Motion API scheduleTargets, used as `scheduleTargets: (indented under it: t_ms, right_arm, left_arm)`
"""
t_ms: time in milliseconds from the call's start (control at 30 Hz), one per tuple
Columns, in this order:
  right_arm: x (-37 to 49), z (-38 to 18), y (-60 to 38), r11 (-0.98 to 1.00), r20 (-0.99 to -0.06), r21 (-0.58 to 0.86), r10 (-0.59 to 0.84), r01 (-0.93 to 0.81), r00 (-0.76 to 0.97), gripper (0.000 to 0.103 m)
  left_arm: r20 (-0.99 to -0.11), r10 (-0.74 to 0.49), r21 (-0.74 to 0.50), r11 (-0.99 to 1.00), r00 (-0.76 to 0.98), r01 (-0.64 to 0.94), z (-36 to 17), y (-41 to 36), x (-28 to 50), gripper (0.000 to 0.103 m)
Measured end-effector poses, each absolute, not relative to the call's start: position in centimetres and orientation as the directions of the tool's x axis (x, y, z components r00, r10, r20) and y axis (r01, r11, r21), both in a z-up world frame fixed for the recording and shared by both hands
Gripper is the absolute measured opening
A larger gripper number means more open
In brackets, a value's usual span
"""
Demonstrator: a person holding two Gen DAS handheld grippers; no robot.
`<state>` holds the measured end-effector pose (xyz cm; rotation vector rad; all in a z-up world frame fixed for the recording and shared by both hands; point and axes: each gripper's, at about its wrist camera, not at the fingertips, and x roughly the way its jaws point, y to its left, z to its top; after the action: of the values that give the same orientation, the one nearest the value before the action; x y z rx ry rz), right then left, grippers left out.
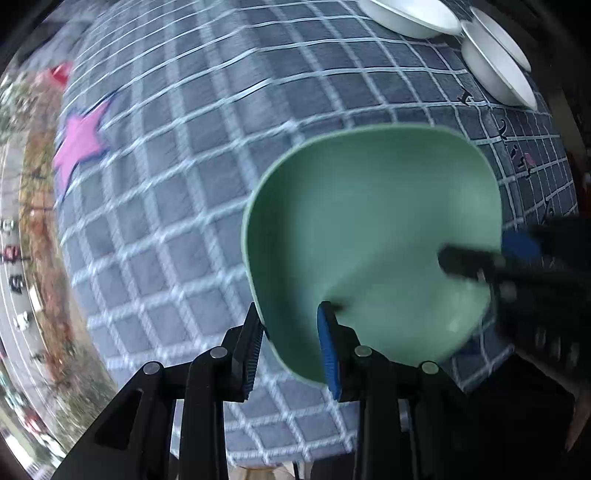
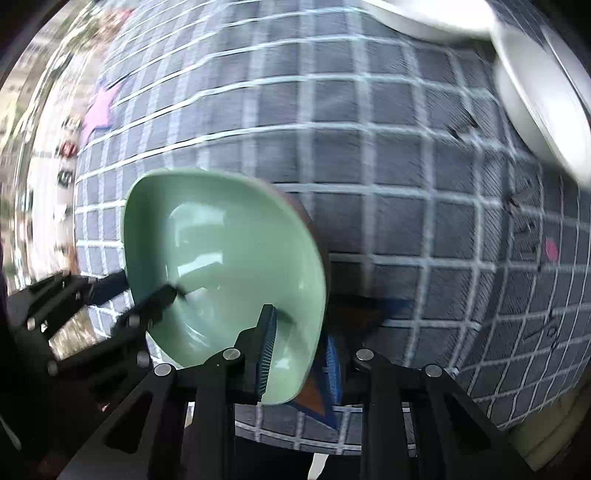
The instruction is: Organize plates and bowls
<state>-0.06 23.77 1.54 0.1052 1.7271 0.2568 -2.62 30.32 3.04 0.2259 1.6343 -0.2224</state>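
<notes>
A pale green bowl (image 1: 369,221) with a rounded square rim sits on the grey checked tablecloth (image 1: 192,177). My left gripper (image 1: 289,306) straddles its near-left rim, the black pad outside and the blue pad inside, pressed on the wall. The right gripper (image 1: 484,251) clamps the opposite rim. In the right wrist view the green bowl (image 2: 229,240) looks tilted, with my right gripper (image 2: 299,323) shut over its right rim, one finger inside and the blue pad behind it. The left gripper (image 2: 138,286) holds the far-left rim there.
Two white bowls (image 1: 410,14) (image 1: 498,62) stand at the far right of the cloth, blurred as white bowls (image 2: 539,103) in the right wrist view. A pink star (image 1: 79,144) marks the far left. An orange star (image 2: 314,391) lies under the green bowl. The table edge runs along the left.
</notes>
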Motion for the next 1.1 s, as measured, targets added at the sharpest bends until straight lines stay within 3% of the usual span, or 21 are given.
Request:
scheduleTargets:
  t_ms: [233, 300, 333, 367, 433, 500, 600, 633, 667, 700, 733, 900, 1033, 1100]
  right_arm:
    - [0.9, 2.6, 32.9, 0.925, -0.961, 0.243, 0.191, -0.290, -0.198, 0.028]
    - [0.9, 2.0, 34.9, 0.916, -0.960, 0.233, 0.163, -0.326, -0.228, 0.035]
    - [0.9, 1.8, 35.6, 0.912, -0.959, 0.229, 0.150, -0.341, -0.242, 0.049]
    - [0.8, 1.9, 35.8, 0.910, -0.961, 0.222, 0.144, -0.350, -0.235, 0.056]
    - [0.7, 3.1, 35.4, 0.908, -0.973, 0.195, 0.131, -0.371, -0.190, 0.056]
    - [0.6, 4.5, 34.0, 0.914, -0.978, 0.180, 0.127, -0.364, -0.165, 0.056]
    - [0.6, 6.6, 30.2, 0.930, -0.981, 0.175, 0.138, -0.324, -0.134, 0.056]
    - [0.0, 7.2, 28.8, 0.936, -0.985, 0.159, 0.127, -0.315, -0.119, 0.068]
    - [0.1, 7.5, 27.2, 0.943, -0.989, 0.133, 0.107, -0.305, -0.100, 0.086]
    - [-0.4, 8.3, 25.3, 0.952, -0.996, 0.085, 0.071, -0.292, -0.060, 0.090]
    - [-0.8, 8.5, 23.6, 0.957, -0.998, 0.057, 0.049, -0.283, -0.036, 0.090]
    - [1.1, 10.4, 13.9, 0.997, -0.999, 0.032, 0.031, -0.069, -0.015, 0.090]
    - [1.8, 10.5, 6.2, 0.969, -0.992, 0.126, 0.125, 0.211, 0.018, 0.090]
    - [2.5, 9.9, 2.1, 0.927, -0.986, 0.168, 0.160, 0.336, 0.052, 0.090]
  left_arm:
    - [-0.996, 0.023, 0.022, 1.000, -0.081, 0.018, 3.3, 38.0, -3.3, 0.033]
    - [-0.995, 0.010, 0.011, 1.000, -0.099, -0.009, 2.4, 39.2, -2.6, 0.036]
    - [-0.994, 0.012, 0.012, 1.000, -0.109, 0.001, 2.1, 38.9, -2.6, 0.036]
    - [-0.993, 0.037, 0.035, 0.999, -0.112, 0.021, 2.1, 38.6, -2.5, 0.037]
    - [-0.993, 0.103, 0.100, 0.994, -0.063, 0.046, 3.7, 39.2, -1.1, 0.041]
    - [-0.996, 0.089, 0.089, 0.996, -0.022, 0.007, 5.8, 39.1, -0.8, 0.049]
    - [-1.000, 0.025, 0.025, 0.999, 0.008, -0.029, 8.4, 37.8, -1.6, 0.050]
    - [-1.000, -0.004, -0.004, 1.000, 0.021, -0.020, 9.3, 36.8, -1.8, 0.051]
    - [-0.999, -0.035, -0.034, 0.999, 0.037, 0.010, 10.4, 35.2, -1.9, 0.059]
    - [-0.997, -0.051, -0.049, 0.998, 0.050, 0.045, 11.2, 32.6, -2.3, 0.073]
    - [-0.996, -0.068, -0.062, 0.994, 0.065, 0.088, 11.8, 30.8, -2.3, 0.080]
    - [-0.987, -0.139, -0.109, 0.949, 0.083, 0.297, 13.1, 23.4, -0.7, 0.083]
    - [-0.970, -0.237, -0.216, 0.942, 0.053, 0.257, 12.8, 20.0, 2.6, 0.083]
    - [-0.973, -0.226, -0.211, 0.955, 0.050, 0.208, 12.6, 18.8, 4.8, 0.083]
